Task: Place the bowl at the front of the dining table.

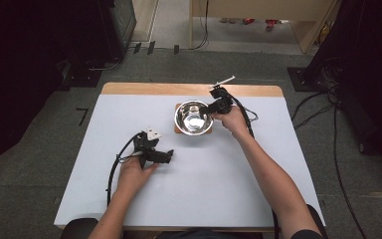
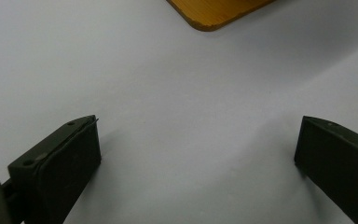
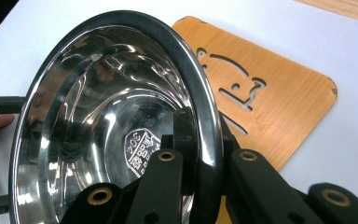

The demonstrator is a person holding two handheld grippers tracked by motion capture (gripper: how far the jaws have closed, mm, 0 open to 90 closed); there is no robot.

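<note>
Just above the middle of the high view sits the steel bowl [image 1: 193, 117], tilted over a wooden trivet [image 1: 179, 130] on the white table [image 1: 229, 174]. In the right gripper view the bowl [image 3: 102, 107] leans steeply, its rim pinched between the jaws, one pad inside and one outside. The right gripper [image 1: 213, 107] is clamped nearly fully closed on that thin rim (a narrow hold on slick metal). Likely risk: the bowl could pivot or slip from the pinch and clatter onto the trivet [image 3: 270, 102]. At lower left, the left gripper [image 1: 171, 155] rests on the table, jaws wide apart, holding nothing.
</note>
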